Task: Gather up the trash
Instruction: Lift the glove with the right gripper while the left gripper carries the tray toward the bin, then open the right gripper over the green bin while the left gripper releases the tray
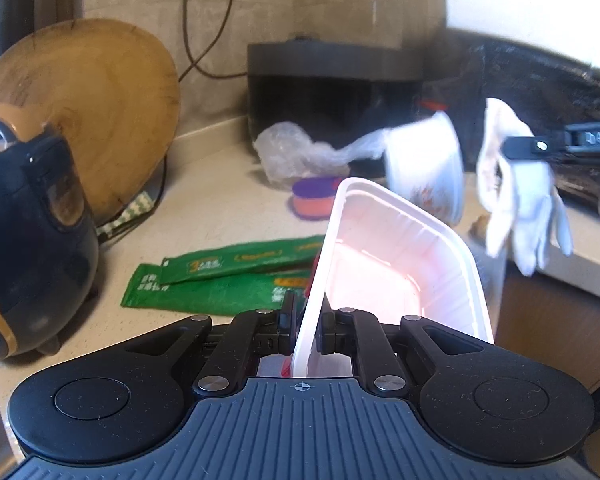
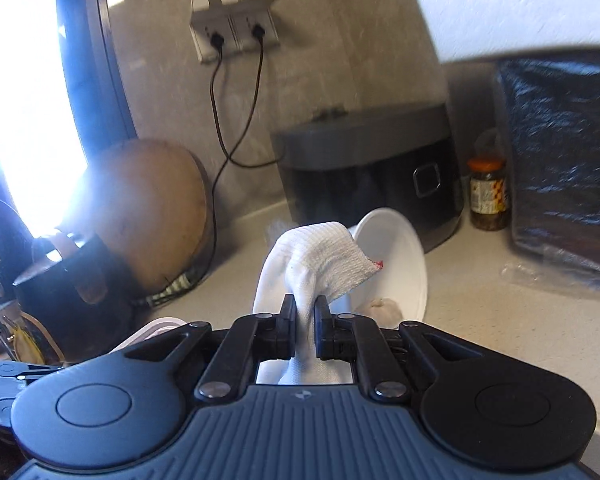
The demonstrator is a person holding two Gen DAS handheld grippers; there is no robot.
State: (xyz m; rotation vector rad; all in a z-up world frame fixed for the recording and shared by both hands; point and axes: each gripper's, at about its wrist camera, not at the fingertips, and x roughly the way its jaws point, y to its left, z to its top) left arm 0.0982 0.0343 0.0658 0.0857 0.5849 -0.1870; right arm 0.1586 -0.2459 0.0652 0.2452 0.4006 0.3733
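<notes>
The left gripper (image 1: 305, 322) clenches a tray (image 1: 400, 264) by its rim, mouth up to take trash; the right gripper (image 2: 304, 326) pinches a glove (image 2: 320, 260) aloft (wrappers (image 1: 220, 276) wait on the counter).

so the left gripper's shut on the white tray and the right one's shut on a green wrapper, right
Not quite. The left gripper is shut on the white tray, but the right gripper is shut on a white glove, as the right wrist view shows. The green wrappers lie on the counter.
</notes>
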